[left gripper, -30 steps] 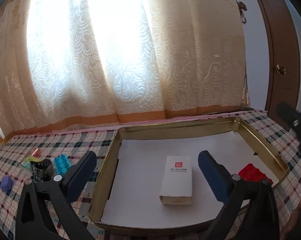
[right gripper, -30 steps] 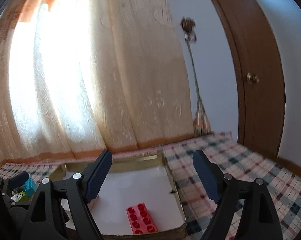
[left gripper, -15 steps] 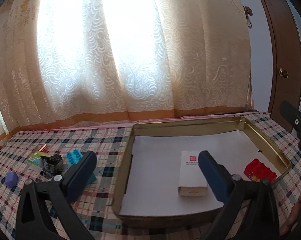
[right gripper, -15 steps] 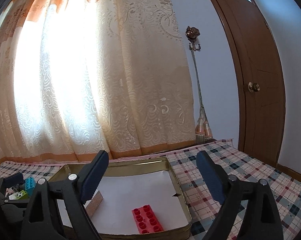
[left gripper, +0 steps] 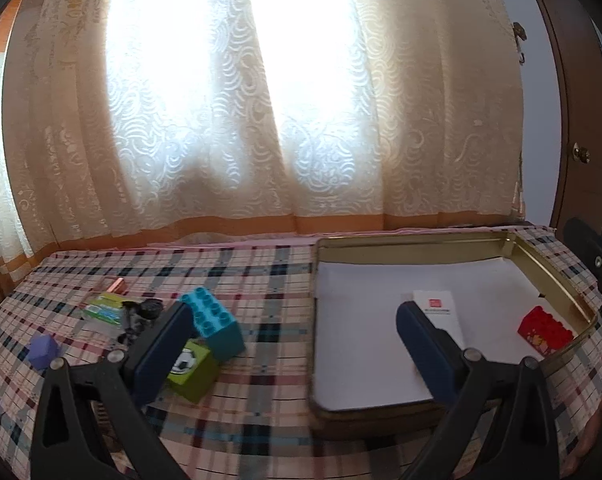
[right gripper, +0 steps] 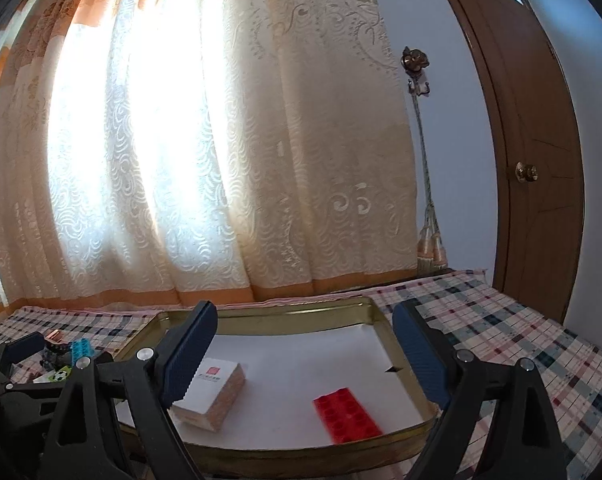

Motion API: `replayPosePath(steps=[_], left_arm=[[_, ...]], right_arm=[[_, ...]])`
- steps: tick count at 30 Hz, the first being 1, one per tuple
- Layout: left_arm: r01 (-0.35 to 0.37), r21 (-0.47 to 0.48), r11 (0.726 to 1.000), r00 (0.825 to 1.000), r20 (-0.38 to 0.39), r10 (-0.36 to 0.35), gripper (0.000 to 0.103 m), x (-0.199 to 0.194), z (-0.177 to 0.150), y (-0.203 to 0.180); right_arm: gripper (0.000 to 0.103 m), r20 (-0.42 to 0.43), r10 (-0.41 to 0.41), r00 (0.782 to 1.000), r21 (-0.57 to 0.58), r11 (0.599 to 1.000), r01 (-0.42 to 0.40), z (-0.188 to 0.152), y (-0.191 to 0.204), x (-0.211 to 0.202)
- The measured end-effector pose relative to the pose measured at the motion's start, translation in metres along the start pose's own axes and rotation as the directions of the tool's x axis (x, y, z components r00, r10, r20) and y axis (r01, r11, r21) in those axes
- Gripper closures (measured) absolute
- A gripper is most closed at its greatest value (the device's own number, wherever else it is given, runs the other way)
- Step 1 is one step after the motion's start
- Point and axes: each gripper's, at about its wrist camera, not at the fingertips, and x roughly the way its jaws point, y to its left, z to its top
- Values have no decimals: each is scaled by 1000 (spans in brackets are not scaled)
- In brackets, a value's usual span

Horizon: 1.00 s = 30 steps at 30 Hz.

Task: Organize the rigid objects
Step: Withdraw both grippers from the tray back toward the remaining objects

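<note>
The left gripper [left gripper: 289, 328] stood wide open and empty above the checked bench [left gripper: 261, 264], with the blue brick [left gripper: 215, 322] and the green cube [left gripper: 191, 364] just inside its left finger [left gripper: 163, 352]; neither pad pressed on anything. The right gripper [right gripper: 305, 344] was also wide open and held nothing; its jaws had just been opening, with the tin tray [right gripper: 261, 314] and its contents below and beyond them. Already in the tray on its white liner lay the white box [right gripper: 211, 390] and, apart from it near the right rim, the red brick [right gripper: 347, 416]. Still loose on the bench left of the tray were the blue brick, the green cube touching it, a purple block [left gripper: 43, 352], a black part [left gripper: 141, 314], a green packet [left gripper: 103, 308] and a copper-coloured piece [left gripper: 115, 285]. The step in hand appeared to be the approach to the next loose item, probably the blue brick. For a sound grasp, the brick should be centred between the pads across its flat sides rather than the studs, and the neighbouring cube kept clear of the closing finger so it is not dragged along. The white box bore a small red square mark with a line of print beneath, too small to read; the cube showed a football picture; no brand could be read
</note>
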Motion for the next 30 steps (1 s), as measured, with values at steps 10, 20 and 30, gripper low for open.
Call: replayPosePath(steps=[10,20,30], left_arm=[[-36,-12,999,999,-2,36,1,-1,-2,30],[-86,-30,996,996,-5,86,1,-2,-5,69],[-137,-68,988,991,-15,136,1,-1,-10,113]], right_arm=[[12,-36,81,996,30,996,-80,-7,37,0],[12,-65,151,986,18,988,-150,-14,82,-2],[12,-85,224,971,1,974,-225,-20,126,-6]])
